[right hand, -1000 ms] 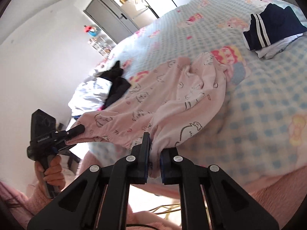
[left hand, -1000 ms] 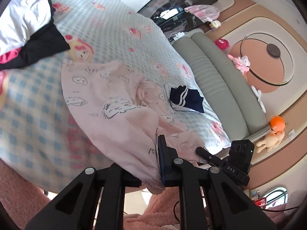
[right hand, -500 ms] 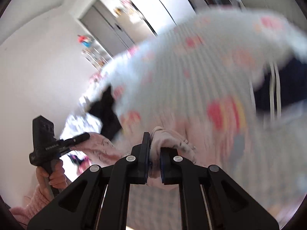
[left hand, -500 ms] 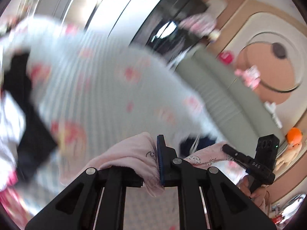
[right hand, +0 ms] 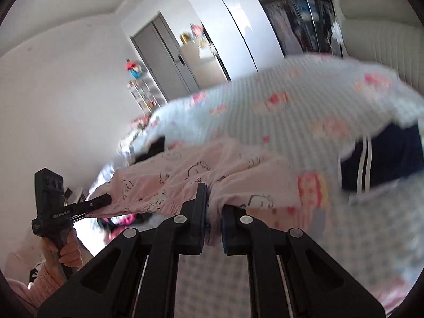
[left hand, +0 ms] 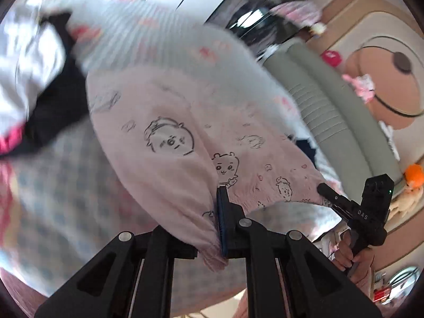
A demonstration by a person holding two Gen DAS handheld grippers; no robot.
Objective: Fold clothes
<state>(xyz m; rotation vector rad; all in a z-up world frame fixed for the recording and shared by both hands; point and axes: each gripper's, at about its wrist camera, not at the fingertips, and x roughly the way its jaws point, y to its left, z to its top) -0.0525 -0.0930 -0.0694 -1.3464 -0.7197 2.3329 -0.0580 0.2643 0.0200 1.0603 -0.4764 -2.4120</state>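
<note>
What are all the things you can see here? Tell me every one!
pink garment: one, pale pink with cartoon prints, on the bed, edge pinched by both grippers
bedcover: one, blue check with pink figures, over the bed
navy garment: one, navy with white stripes, folded on the bed
clothes pile: one, white, black and pink, on the bed's far side
headboard: one, grey-green, padded
soft toys: several, orange and pink, by the headboard
left gripper: black, shut on the pink garment
right gripper: black, shut on the pink garment
</note>
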